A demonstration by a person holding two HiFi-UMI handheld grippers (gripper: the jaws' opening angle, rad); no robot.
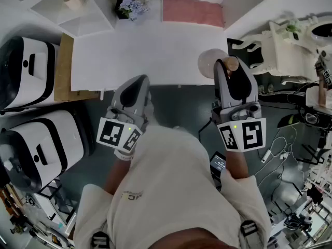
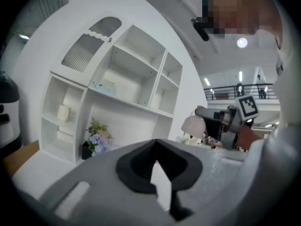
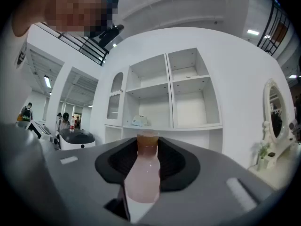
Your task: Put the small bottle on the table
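Observation:
The small bottle (image 3: 142, 175) has a pale pink body and a brown cap, and it stands upright between the jaws of my right gripper (image 3: 147, 147), which is shut on it. In the head view this gripper (image 1: 226, 69) hangs over the front right corner of the white table (image 1: 145, 51), with the bottle (image 1: 211, 62) showing at its tip. My left gripper (image 1: 138, 83) is at the table's front edge, left of the right one. Its jaws (image 2: 156, 167) meet at the tips and hold nothing. From the left gripper view the bottle (image 2: 193, 124) is at the right.
A pot of flowers (image 1: 129, 4) and a pink mat (image 1: 192, 12) lie at the table's far edge, below a white shelf unit (image 2: 117, 74). A wooden board (image 1: 63, 66) and white machines (image 1: 26, 71) are at the left. An ornate white vanity (image 1: 280, 40) and cables (image 1: 290, 139) are at the right.

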